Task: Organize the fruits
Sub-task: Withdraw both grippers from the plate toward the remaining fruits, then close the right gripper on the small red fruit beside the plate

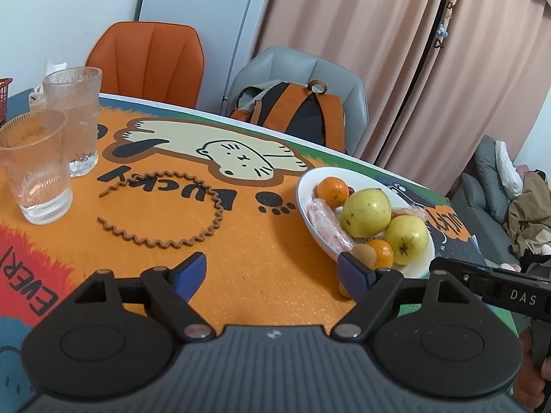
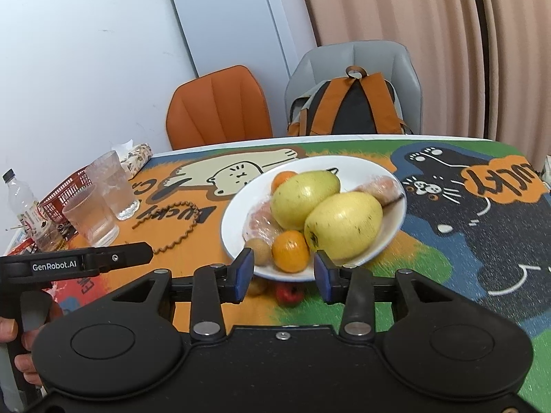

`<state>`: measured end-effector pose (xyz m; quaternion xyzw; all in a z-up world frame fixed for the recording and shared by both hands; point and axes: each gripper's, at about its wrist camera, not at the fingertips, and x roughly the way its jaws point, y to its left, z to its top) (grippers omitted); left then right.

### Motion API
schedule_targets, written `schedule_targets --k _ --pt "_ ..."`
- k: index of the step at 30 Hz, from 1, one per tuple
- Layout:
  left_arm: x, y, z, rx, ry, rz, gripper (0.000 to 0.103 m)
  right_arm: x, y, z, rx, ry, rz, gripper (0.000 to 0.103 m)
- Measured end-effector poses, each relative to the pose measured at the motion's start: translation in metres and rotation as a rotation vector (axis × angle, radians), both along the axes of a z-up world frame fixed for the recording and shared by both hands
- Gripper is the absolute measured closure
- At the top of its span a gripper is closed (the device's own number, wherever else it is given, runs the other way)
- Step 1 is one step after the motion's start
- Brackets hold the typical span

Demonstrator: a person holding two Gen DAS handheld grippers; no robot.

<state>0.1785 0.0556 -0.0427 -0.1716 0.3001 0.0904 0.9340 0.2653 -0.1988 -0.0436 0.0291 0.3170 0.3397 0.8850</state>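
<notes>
A white plate (image 2: 396, 220) sits on the cartoon tablecloth and holds two yellow-green apples (image 2: 344, 229), two oranges (image 2: 290, 250), a small brown fruit (image 2: 260, 251) and wrapped pink items (image 2: 261, 225). The plate also shows in the left wrist view (image 1: 304, 203). A small red fruit (image 2: 288, 294) and a brown fruit (image 2: 257, 286) lie on the table beside the plate's near rim. My right gripper (image 2: 284, 275) is open and empty just in front of the plate. My left gripper (image 1: 272, 275) is open and empty, left of the plate.
Two ribbed glasses (image 1: 38, 168) and a wavy brown ring (image 1: 165, 206) lie left of the plate. A red basket (image 2: 65, 189), a bottle (image 2: 24, 203) and a tissue box (image 2: 136, 158) stand at the far left. An orange chair (image 2: 217, 106) and a grey chair with a backpack (image 2: 351, 106) are behind the table.
</notes>
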Motion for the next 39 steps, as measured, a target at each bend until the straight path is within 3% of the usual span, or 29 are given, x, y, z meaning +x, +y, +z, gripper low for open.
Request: schedule_targets --k 11,20,23,27,39 --pt "-0.002 -0.015 -0.007 -0.004 0.012 -0.047 0.021 -0.014 -0.018 -0.008 -0.004 0.019 -0.020 0.055" --pt "-0.001 -0.028 -0.020 0.005 0.037 -0.110 0.020 -0.020 -0.026 -0.024 0.003 0.049 -0.027 0.033" --pt "-0.002 -0.031 -0.024 0.013 0.044 -0.124 0.011 -0.022 -0.027 -0.029 0.003 0.054 -0.030 0.021" --pt "-0.005 -0.034 -0.030 0.033 0.054 -0.139 0.006 -0.025 -0.031 -0.036 0.009 0.060 -0.036 0.009" --pt "-0.009 -0.037 -0.041 0.079 0.056 -0.165 0.005 -0.028 -0.020 -0.047 -0.025 0.029 -0.012 0.005"
